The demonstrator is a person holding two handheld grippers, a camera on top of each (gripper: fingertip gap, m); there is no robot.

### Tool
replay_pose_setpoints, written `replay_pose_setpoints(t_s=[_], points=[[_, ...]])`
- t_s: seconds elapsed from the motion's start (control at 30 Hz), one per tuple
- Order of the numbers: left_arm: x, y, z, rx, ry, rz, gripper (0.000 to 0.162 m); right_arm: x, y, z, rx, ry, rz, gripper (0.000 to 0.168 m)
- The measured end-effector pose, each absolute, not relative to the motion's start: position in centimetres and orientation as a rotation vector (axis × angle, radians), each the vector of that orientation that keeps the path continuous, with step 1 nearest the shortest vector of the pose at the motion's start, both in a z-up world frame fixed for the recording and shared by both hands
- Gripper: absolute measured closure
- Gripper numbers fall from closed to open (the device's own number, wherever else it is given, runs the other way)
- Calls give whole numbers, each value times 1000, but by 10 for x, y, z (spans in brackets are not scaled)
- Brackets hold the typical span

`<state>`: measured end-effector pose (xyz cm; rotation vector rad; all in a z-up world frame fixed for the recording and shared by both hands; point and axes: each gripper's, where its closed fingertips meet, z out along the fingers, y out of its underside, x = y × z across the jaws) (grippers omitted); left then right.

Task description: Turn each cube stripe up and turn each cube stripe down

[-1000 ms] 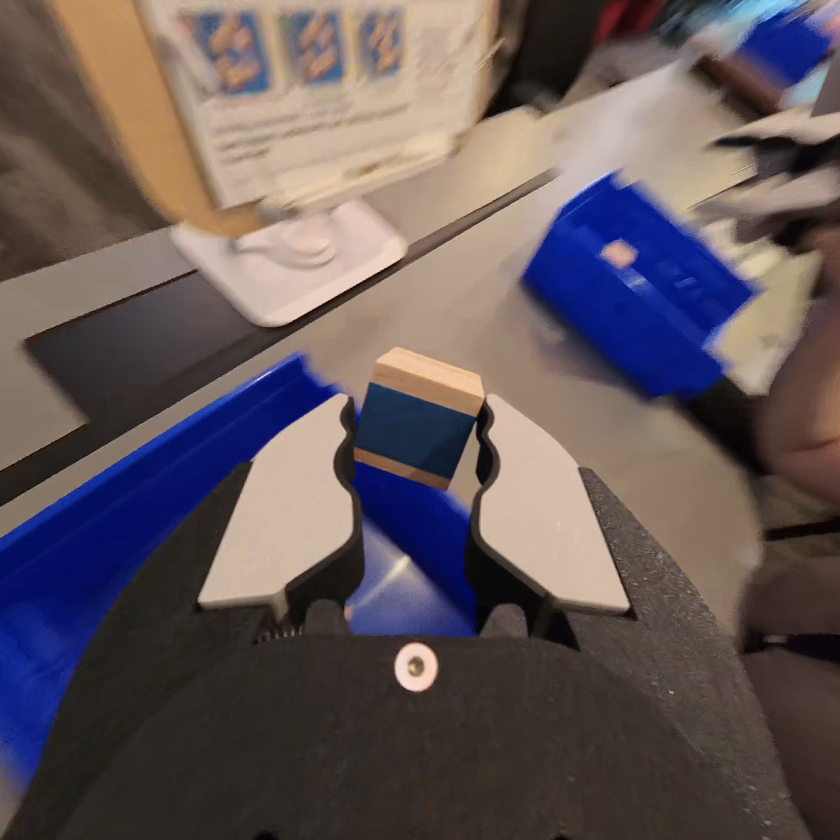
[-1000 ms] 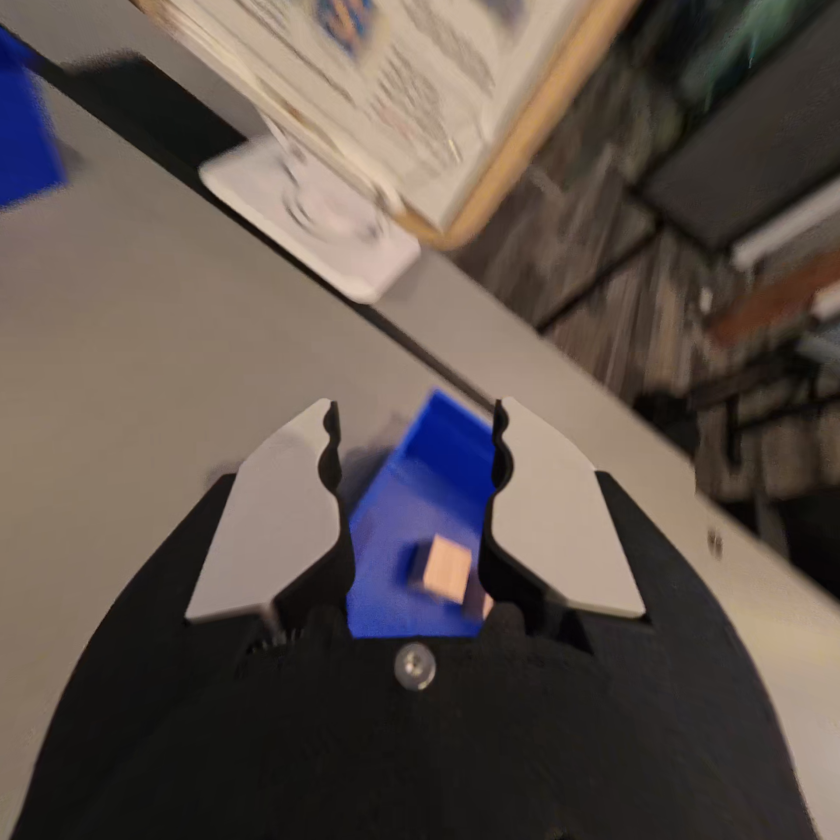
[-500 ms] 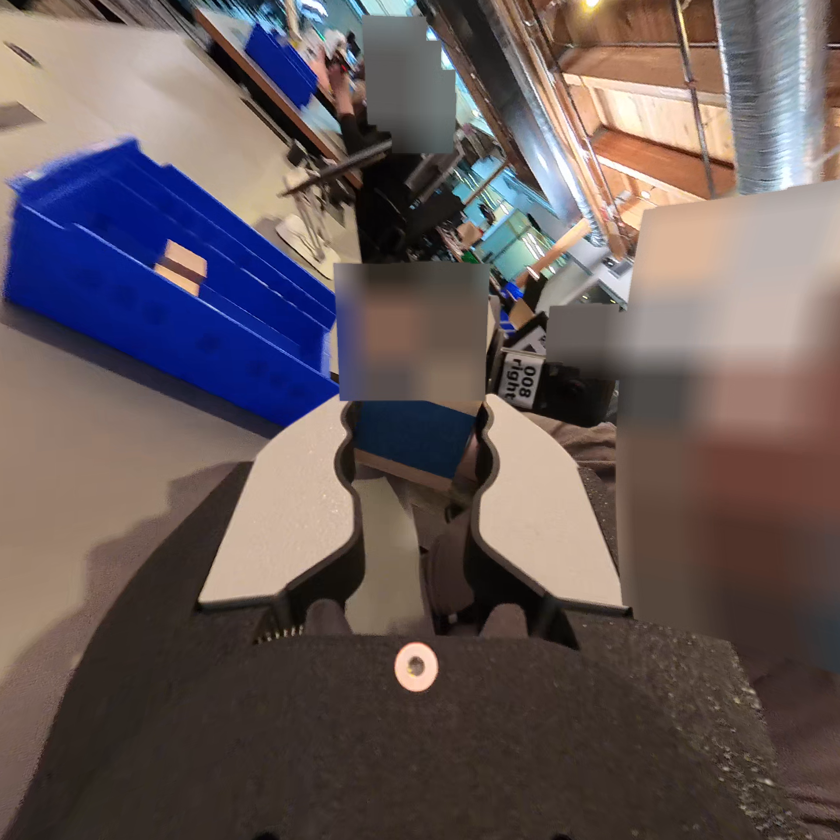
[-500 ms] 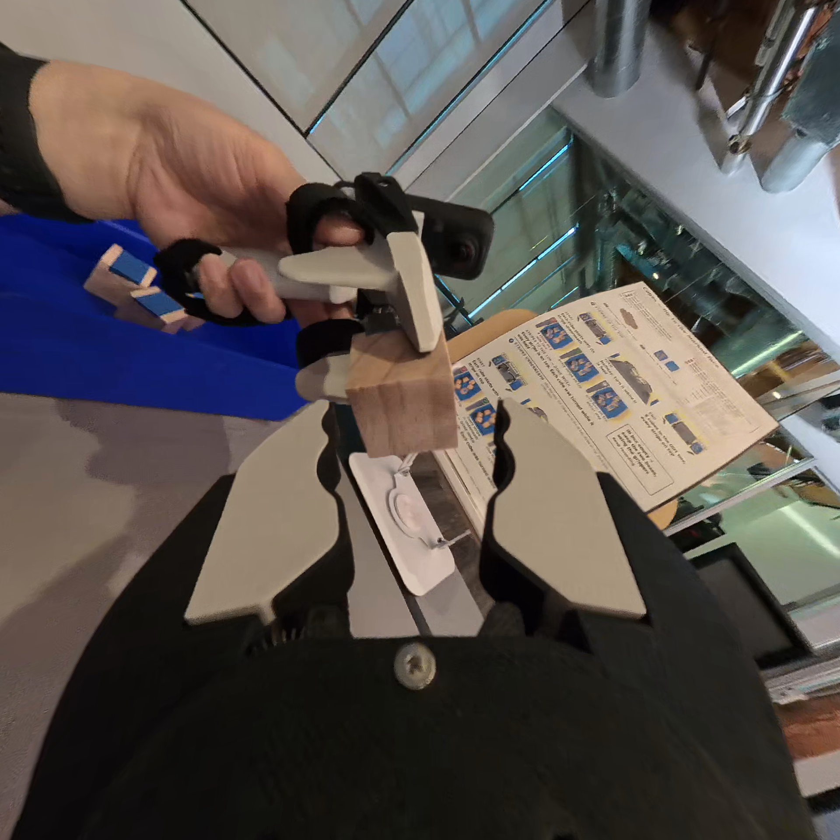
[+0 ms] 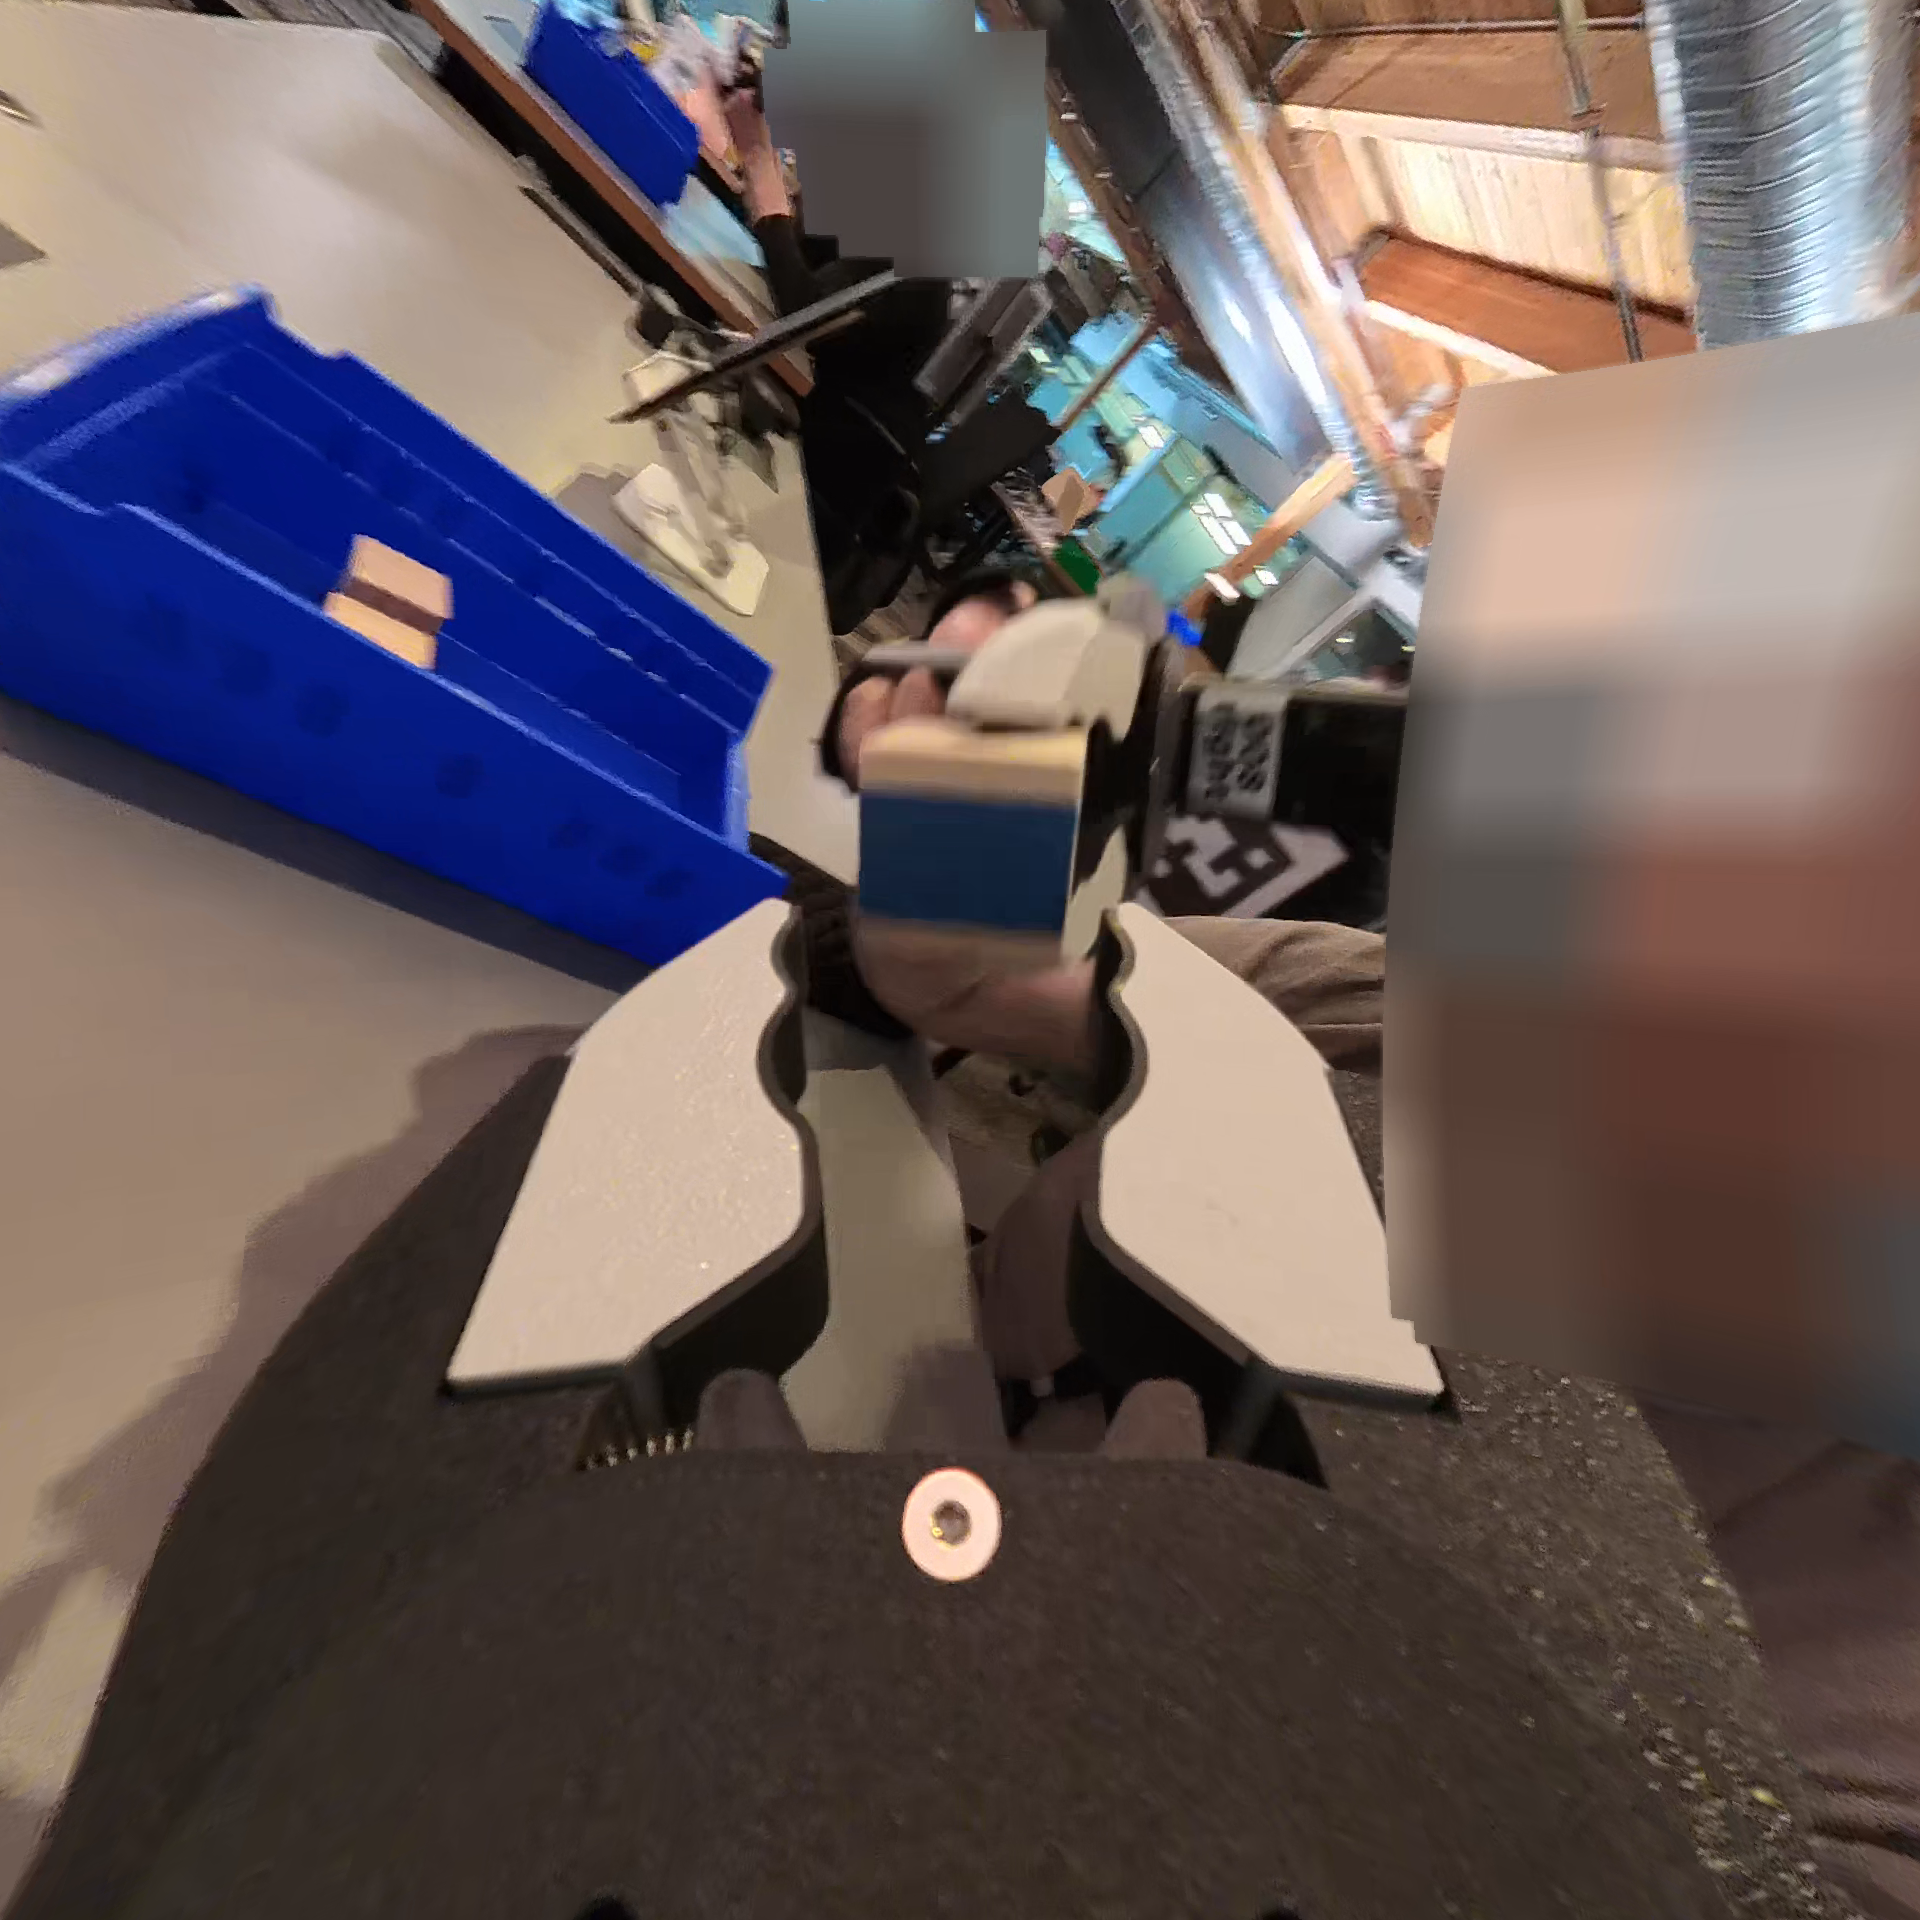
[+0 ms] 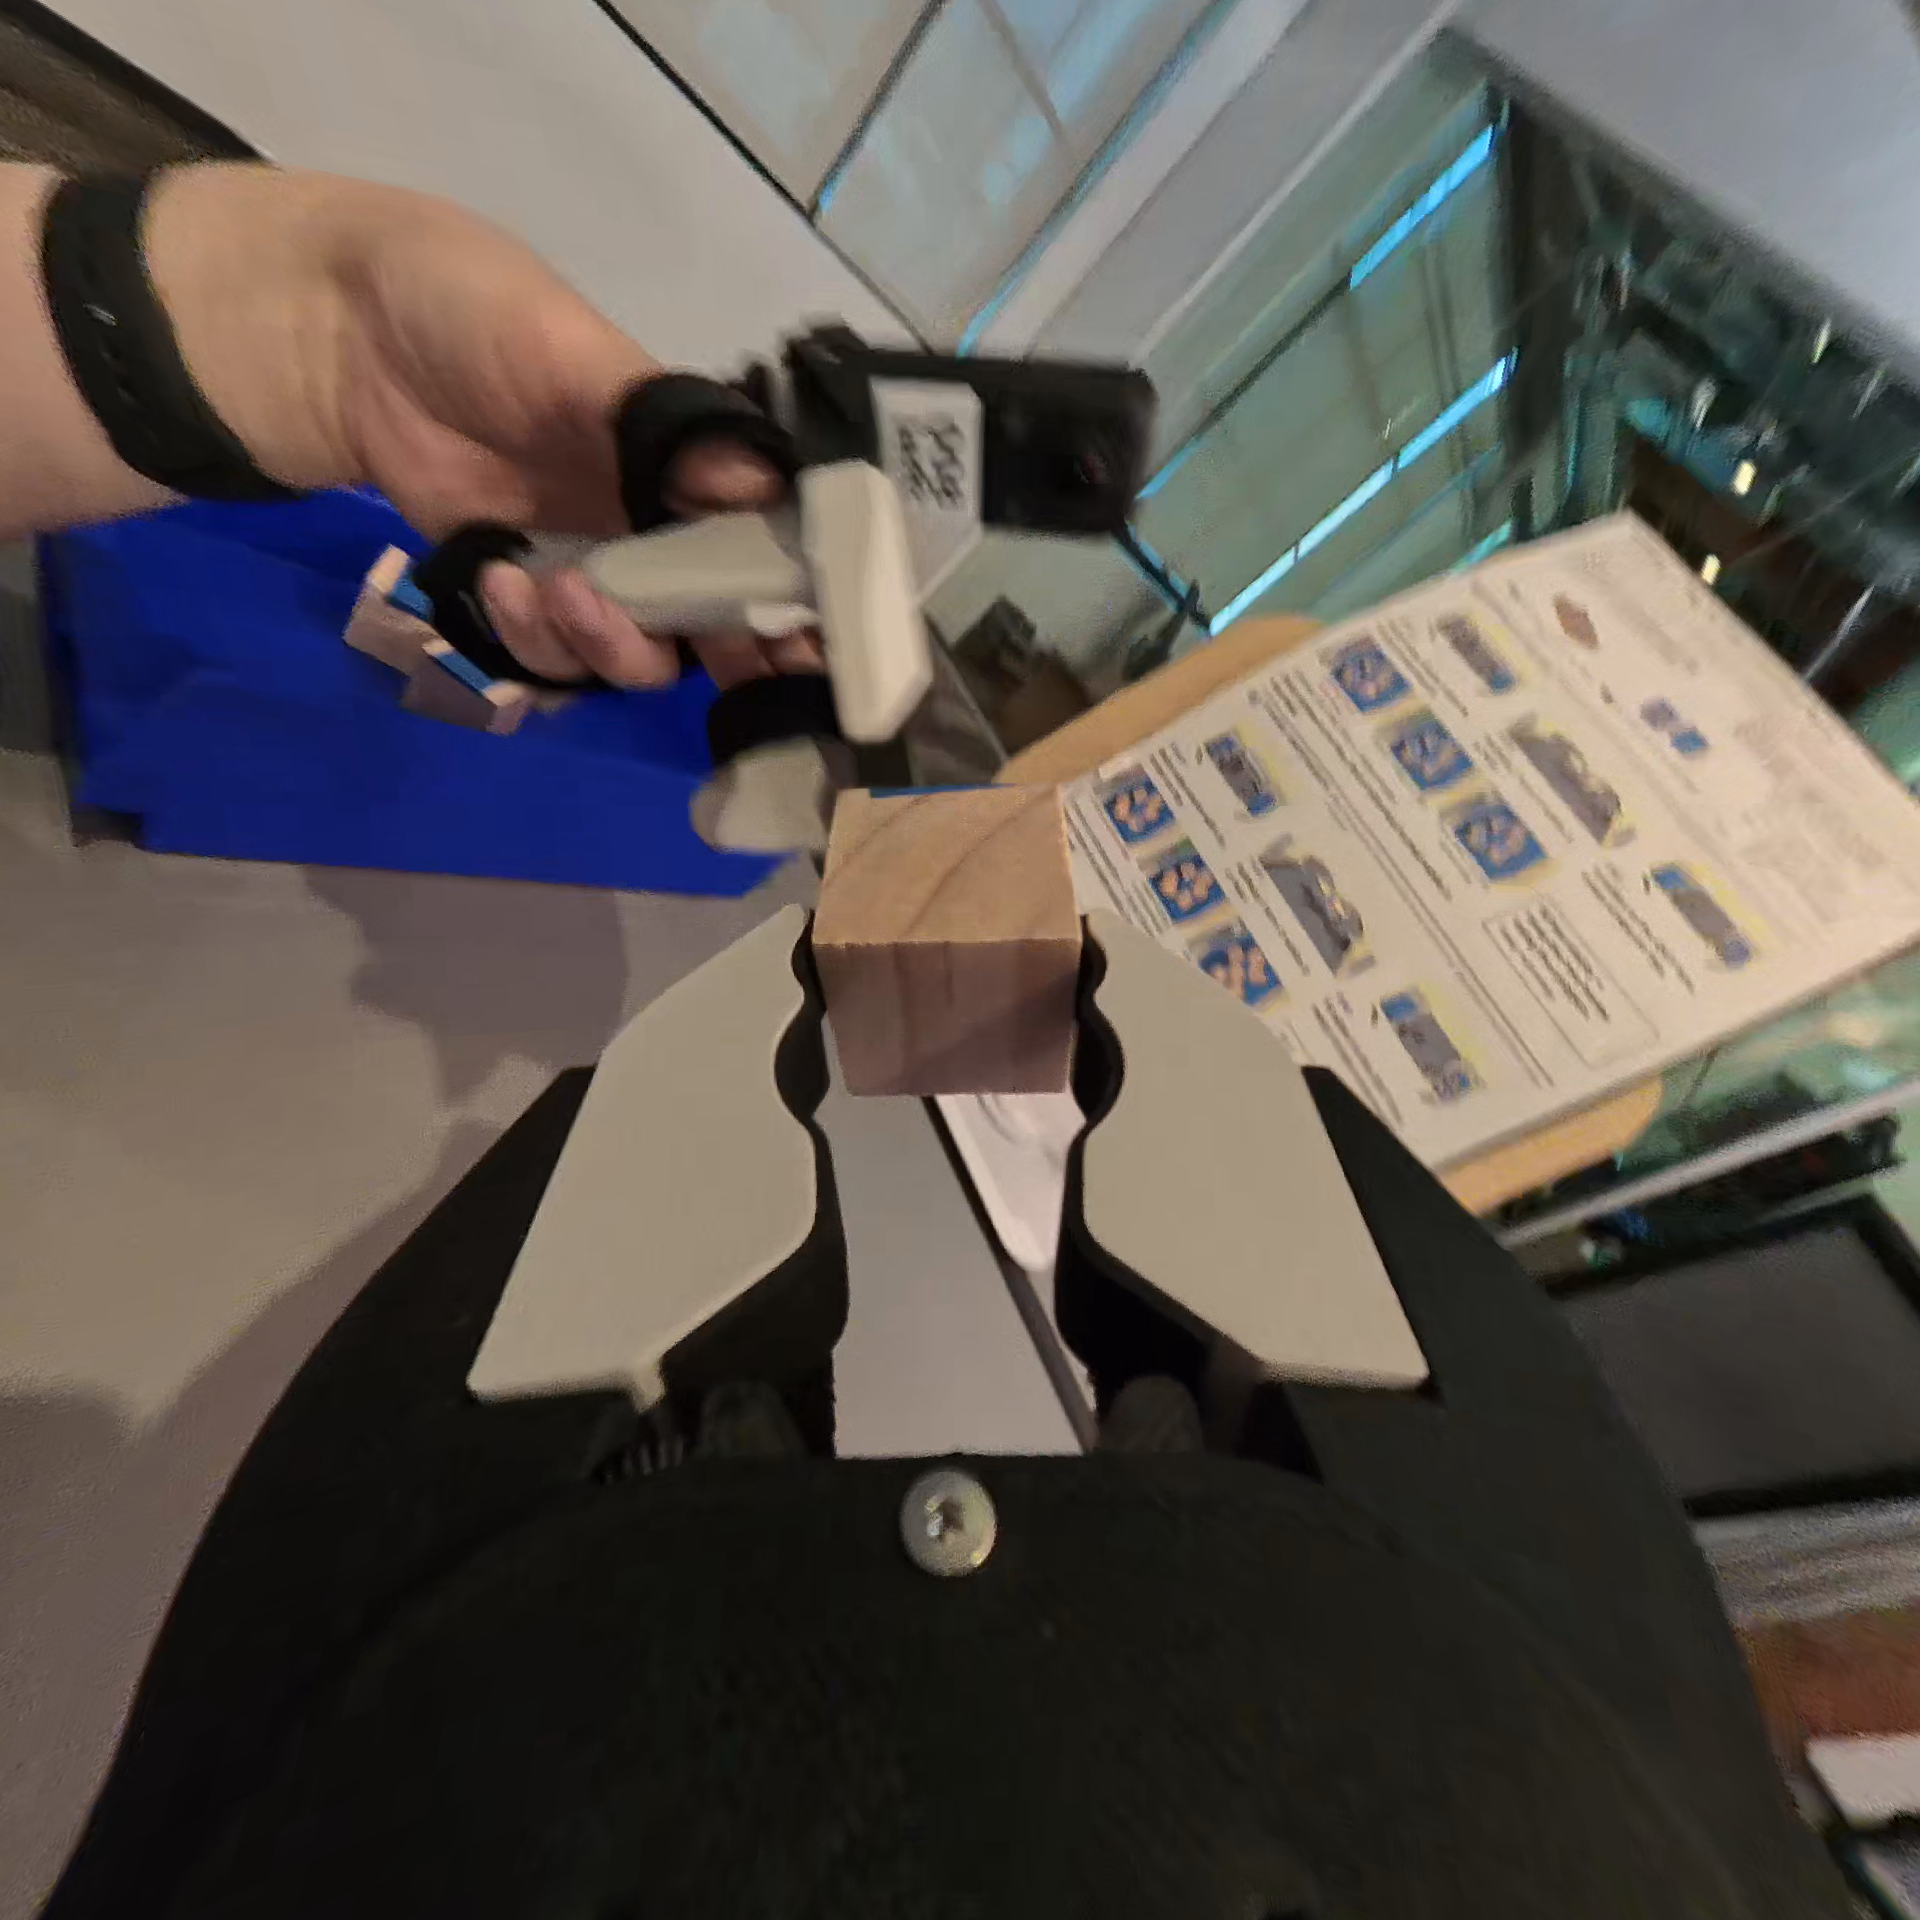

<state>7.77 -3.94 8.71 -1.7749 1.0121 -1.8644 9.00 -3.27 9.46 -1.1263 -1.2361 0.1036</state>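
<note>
One wooden cube (image 6: 948,961) is in hand-off mid-air: my right gripper (image 6: 945,971) is clenched on its plain side faces, w/ the blue stripe (image 5: 964,862) facing my left gripper (image 5: 948,961). Left gripper is released, jaws spread, nothing between them, sitting just short of the cube. In the right wrist view the same gripper's fingers (image 6: 862,613) stand apart, near the cube but not touching.

Progress, as judged from these views only:
- This cube: lifted clear of the worktop (image 5: 187,1039), not yet set down; final stripe orientation undecided.
- Bin on right side (image 5: 436,748): approx. 1 cube (image 5: 390,613) visible, lying in a compartment; stripe state unclear (blur).
- Bin on left side (image 6: 312,790): 2 cubes (image 6: 436,655) showing blue stripes, partly behind my left hand (image 6: 343,416).
- Total count and remaining no. of cubes: cannot tell.

Surface and room:
- Worktop is plain grey, matte, shadowed beneath the grippers.
- Instruction sheet (image 6: 1507,831) on a wooden board, on a white stand (image 6: 1013,1174).
- Glass partitions, exposed ducting (image 5: 1787,166) and timber overhead; further benches beyond.
</note>
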Motion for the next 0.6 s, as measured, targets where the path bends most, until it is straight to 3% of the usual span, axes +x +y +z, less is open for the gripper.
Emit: replay_pose_setpoints(t_s=[0.03,0.17,0.3,0.43,0.6], points=[[73,-34,86,-1796,1003,-1800,109,106,-24,99,-1193,-1220,99,123],[54,-25,88,-1827,1000,-1614,111,202,19,88,-1692,-1018,185,123],[42,-22,85,-1879,1005,-1479,113,289,48,10,-2295,-671,349,122],[36,-23,86,-1889,1003,-1444,115,310,56,-65,-2645,-562,410,123],[25,-17,89,-1893,973,-1403,117,309,65,-120,-2812,-592,279,122]])
